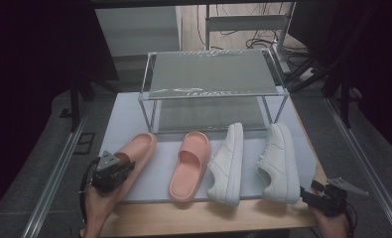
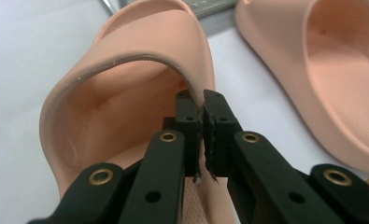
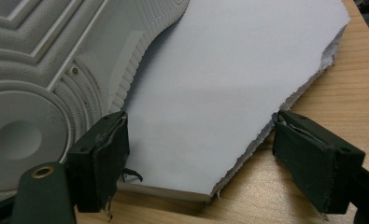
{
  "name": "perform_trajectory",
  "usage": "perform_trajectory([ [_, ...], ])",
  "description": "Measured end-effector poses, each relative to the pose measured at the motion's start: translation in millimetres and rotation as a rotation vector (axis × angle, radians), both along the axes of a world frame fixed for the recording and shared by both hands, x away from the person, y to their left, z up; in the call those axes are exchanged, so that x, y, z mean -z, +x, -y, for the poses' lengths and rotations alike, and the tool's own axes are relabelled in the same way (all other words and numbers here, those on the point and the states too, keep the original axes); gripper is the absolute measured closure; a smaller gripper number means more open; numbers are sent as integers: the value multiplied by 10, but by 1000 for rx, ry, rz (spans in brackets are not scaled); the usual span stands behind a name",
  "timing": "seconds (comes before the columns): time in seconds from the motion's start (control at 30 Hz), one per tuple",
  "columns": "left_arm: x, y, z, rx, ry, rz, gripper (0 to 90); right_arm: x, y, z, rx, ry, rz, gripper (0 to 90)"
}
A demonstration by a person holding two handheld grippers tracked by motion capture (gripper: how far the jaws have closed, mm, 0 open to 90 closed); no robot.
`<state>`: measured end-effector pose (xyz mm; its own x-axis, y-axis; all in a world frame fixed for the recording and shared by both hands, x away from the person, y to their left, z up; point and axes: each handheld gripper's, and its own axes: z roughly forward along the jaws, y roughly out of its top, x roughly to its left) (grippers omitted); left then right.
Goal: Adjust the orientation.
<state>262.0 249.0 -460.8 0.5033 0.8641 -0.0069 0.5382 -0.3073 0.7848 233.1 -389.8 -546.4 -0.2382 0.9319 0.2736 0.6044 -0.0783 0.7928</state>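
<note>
My left gripper [image 1: 120, 166] is shut on the strap edge of a pink slipper [image 1: 140, 148] at the left of the white mat. In the left gripper view the black jaws pinch the strap's rim [image 2: 204, 116] of that slipper [image 2: 126, 98], with the second pink slipper [image 2: 341, 70] lying to the right. That second slipper [image 1: 189, 166] lies mid-mat. Two white sneakers [image 1: 228, 163] [image 1: 279, 158] lie on their sides to its right. My right gripper [image 1: 310, 194] rests open at the table's front right corner. Its jaws [image 3: 201, 154] stand wide beside a sneaker sole [image 3: 37, 74], with nothing between them.
A clear two-level rack [image 1: 208, 74] stands at the back of the white mat [image 1: 129, 119]. The mat's torn corner [image 3: 247, 70] lies over the wooden table [image 3: 341, 102]. Metal rails run along both sides, and cables lie on the floor behind.
</note>
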Motion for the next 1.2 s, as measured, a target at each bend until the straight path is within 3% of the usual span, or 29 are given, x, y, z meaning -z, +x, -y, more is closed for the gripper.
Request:
perform_trajectory([
  [0.17, 17, 57, 156, 24, -5, 6, 858, 0, -1, 0, 0, 0, 0, 188],
  [0.6, 32, 291, 470, 31, -13, 21, 856, 1, -1, 2, -1, 1, 1, 188],
  [1.2, 87, 711, 820, -49, -18, 50, 857, 2, -1, 5, -3, 0, 2, 188],
])
